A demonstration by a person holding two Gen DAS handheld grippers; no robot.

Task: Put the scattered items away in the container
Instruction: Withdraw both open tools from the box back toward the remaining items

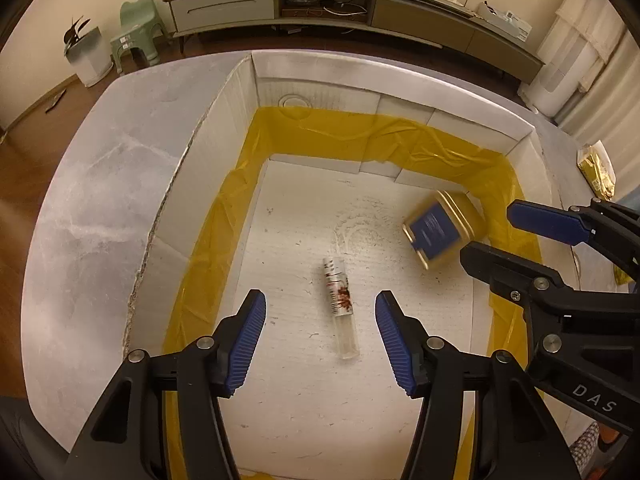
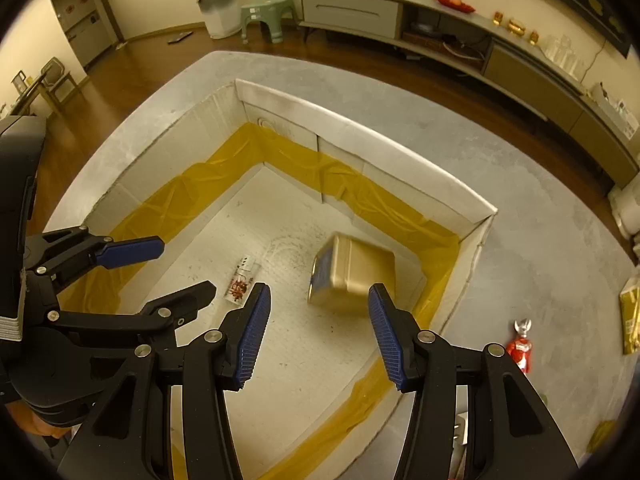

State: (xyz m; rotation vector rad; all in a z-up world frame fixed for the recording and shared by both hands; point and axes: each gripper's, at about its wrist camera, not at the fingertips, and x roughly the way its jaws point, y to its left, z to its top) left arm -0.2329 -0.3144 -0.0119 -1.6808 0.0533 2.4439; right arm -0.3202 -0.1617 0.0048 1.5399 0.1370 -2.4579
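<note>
A white cardboard box (image 1: pixel 440 114) (image 2: pixel 360 136) with yellow tape around its inner walls stands on a grey mat. On its floor lies a small clear tube (image 1: pixel 341 307) (image 2: pixel 241 280) with a red print. A gold tin (image 1: pixel 440 232) (image 2: pixel 352 276) with a blue label is blurred and tilted near the box's right wall, held by nothing. My left gripper (image 1: pixel 320 340) (image 2: pixel 176 268) hangs open over the tube. Above the tin my right gripper (image 2: pixel 318 332) (image 1: pixel 492 232) is open, nothing between its fingers.
A red and silver toy figure (image 2: pixel 520 346) and a gold packet (image 2: pixel 630 320) (image 1: pixel 596 170) lie on the grey mat (image 2: pixel 540 216) right of the box. A long grey sideboard (image 1: pixel 340 4), a green stool (image 1: pixel 138 30) and a white bin (image 1: pixel 90 56) stand beyond on the wood floor.
</note>
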